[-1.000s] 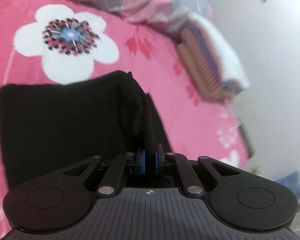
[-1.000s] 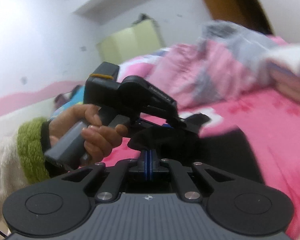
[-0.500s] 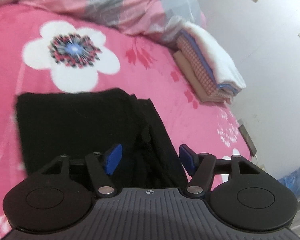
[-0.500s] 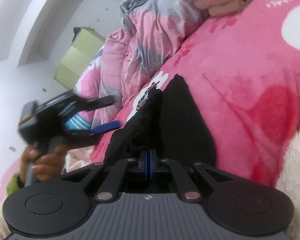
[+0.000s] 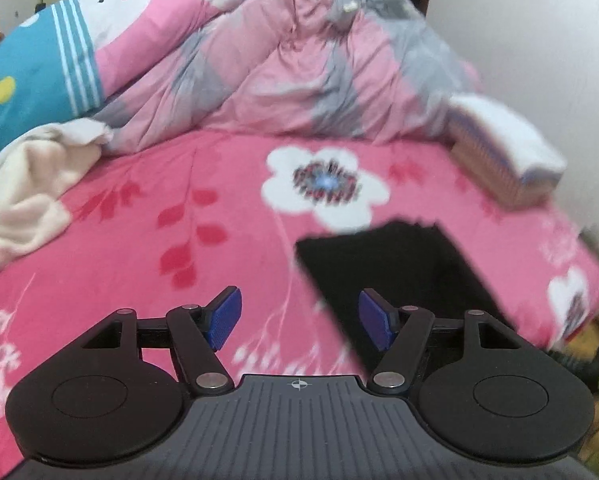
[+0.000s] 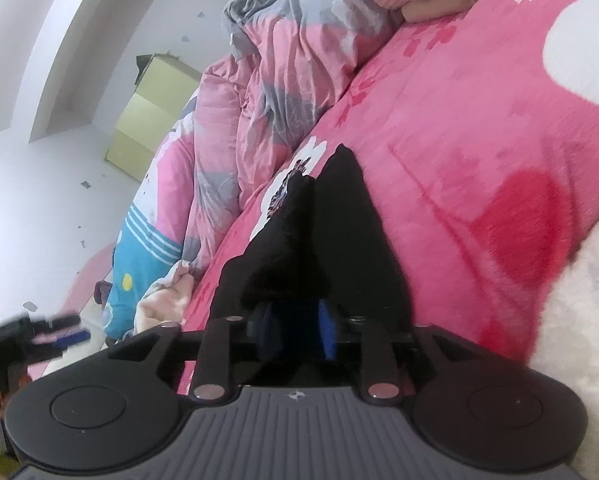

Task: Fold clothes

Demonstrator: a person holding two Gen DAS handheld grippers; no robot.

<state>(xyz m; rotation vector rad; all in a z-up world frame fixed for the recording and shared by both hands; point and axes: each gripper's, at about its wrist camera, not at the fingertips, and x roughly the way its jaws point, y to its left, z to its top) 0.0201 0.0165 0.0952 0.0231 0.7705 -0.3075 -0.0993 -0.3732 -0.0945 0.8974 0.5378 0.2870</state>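
Jaws of the left gripper [image 5: 299,322] spread wide with nothing between them, hanging above the pink flowered bed sheet [image 5: 147,216]; blue pads [image 5: 225,318] clear of any cloth. Jaws of the right gripper [image 6: 295,334] opening, a fold of the black garment [image 6: 331,240] bunched between the blue pads [image 6: 326,332], no firm press visible. From the left wrist view, black garment [image 5: 391,268] lying flat as a dark rectangle on the bed, right of centre, just near of the white flower print [image 5: 325,184] and partly behind the right-hand finger. From the right wrist view, same garment running away from the gripper in two dark peaks, ridge raised at the near end. Rumpled pink and grey duvet [image 5: 299,68] heaped across the far side of the bed; blue striped pillow [image 5: 31,64] at far left; cream fleece blanket [image 5: 27,184] spilling onto the left edge. Stack of folded clothes [image 5: 503,156] against the wall at far right, well apart from the black garment. Left gripper [image 6: 39,336] also seen blurred at the low left edge of the right wrist view, clear of the bed. White fluffy fabric [image 6: 579,320] filling the right edge there; yellow-green cabinet [image 6: 155,108] against the far wall.
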